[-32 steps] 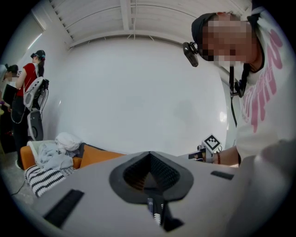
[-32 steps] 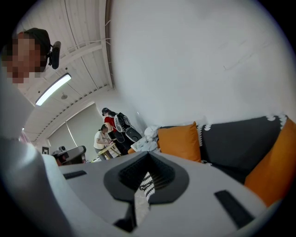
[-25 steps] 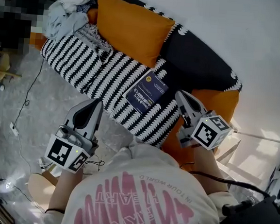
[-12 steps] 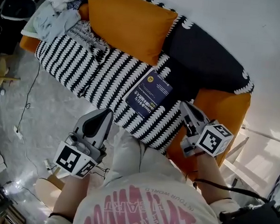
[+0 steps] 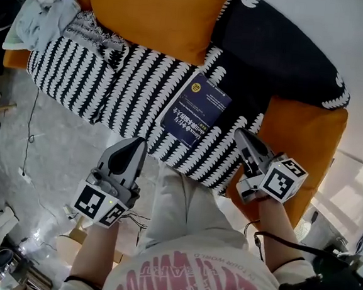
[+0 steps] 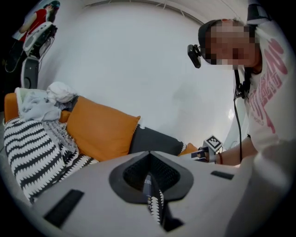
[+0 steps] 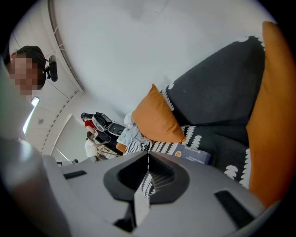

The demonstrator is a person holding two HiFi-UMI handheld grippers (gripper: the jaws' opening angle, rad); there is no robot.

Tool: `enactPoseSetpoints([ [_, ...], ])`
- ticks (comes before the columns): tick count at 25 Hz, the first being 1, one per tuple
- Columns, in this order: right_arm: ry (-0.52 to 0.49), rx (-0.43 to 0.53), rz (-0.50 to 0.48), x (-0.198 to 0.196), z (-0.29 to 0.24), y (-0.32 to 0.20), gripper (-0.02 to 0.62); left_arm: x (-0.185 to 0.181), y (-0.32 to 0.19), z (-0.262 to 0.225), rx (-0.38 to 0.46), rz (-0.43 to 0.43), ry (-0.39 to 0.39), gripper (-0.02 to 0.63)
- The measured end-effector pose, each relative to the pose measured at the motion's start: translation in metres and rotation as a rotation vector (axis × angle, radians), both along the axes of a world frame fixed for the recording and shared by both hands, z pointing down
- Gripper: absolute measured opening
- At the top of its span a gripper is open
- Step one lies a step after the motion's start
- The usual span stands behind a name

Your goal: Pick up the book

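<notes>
A dark blue book [image 5: 196, 110] lies flat on the black-and-white patterned throw over the sofa seat; the right gripper view shows the book [image 7: 192, 154] beyond the jaws. My left gripper [image 5: 139, 145] hangs shut and empty in front of the sofa's front edge, below and left of the book. Shut and empty too, my right gripper [image 5: 240, 135] hovers just right of the book's near corner, over the seat edge. In the left gripper view [image 6: 149, 159] the jaws are pressed together, as in the right gripper view [image 7: 148, 159].
An orange cushion [image 5: 158, 13] and a black cushion [image 5: 284, 52] lean against the sofa back. Crumpled clothes [image 5: 38, 9] lie at the sofa's left end. The orange sofa arm [image 5: 311, 146] stands right of my right gripper. Cables trail on the grey floor [image 5: 35, 154].
Both grippers have sunk and come nearer to the sofa; the book and seat loom larger in the head view. Both stay shut.
</notes>
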State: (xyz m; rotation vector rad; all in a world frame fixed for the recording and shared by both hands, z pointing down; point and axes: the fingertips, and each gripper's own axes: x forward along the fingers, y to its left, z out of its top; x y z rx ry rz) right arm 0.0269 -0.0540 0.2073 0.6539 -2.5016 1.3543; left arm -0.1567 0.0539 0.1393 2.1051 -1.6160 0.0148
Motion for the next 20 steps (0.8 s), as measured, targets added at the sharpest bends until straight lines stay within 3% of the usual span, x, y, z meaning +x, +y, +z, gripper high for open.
enactPoseSetpoints([
  [5, -0.026, -0.055, -0.022, -0.007, 0.046, 0.013, 0.026, -0.002, -0.001, 0.054, -0.048, 0.003, 0.064, 0.022],
  [10, -0.032, -0.136, -0.023, -0.027, 0.089, 0.016, 0.153, -0.012, -0.012, 0.102, -0.124, 0.011, 0.138, 0.076],
  [15, 0.093, -0.346, 0.002, -0.008, 0.103, 0.042, 0.213, 0.008, 0.001, 0.133, -0.339, -0.017, 0.352, 0.149],
  [20, -0.004, -0.43, 0.034, -0.028, 0.163, 0.059, 0.238, 0.0, 0.001, 0.192, -0.414, -0.022, 0.353, 0.207],
])
